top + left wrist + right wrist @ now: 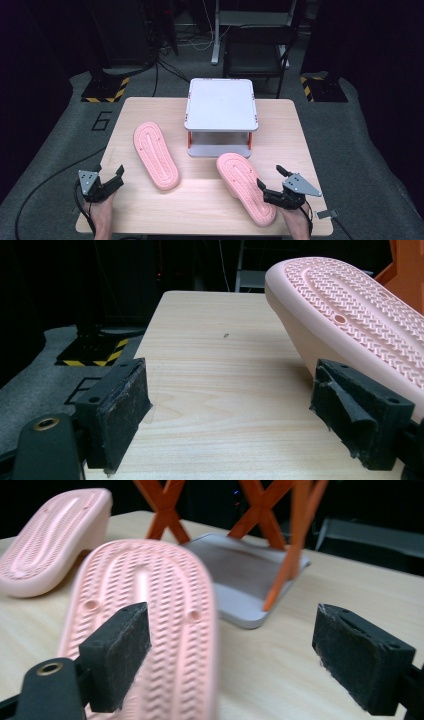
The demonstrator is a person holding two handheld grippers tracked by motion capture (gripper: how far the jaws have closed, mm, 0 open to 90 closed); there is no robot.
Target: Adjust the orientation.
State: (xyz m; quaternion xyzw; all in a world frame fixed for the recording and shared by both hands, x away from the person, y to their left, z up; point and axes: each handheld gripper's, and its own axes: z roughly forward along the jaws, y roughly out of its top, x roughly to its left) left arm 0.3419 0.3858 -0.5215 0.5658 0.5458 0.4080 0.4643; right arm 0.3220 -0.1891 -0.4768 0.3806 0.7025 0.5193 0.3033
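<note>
Two pink slippers lie sole-up on the wooden table (210,200). The left slipper (155,154) (350,310) (50,535) lies slanted left of centre. The right slipper (246,187) (145,625) lies near the front right. My left gripper (109,180) (235,415) is open near the table's front left corner, its right jaw close beside the left slipper's edge, nothing between the jaws. My right gripper (272,177) (232,650) is open at the front right; its left jaw stands over the right slipper's sole, bare table between the jaws.
A small grey two-tier rack (220,105) (250,575) with orange crossed legs stands at the table's back centre. A chair (257,50) and black stands sit on the floor behind. Cables trail from both grippers.
</note>
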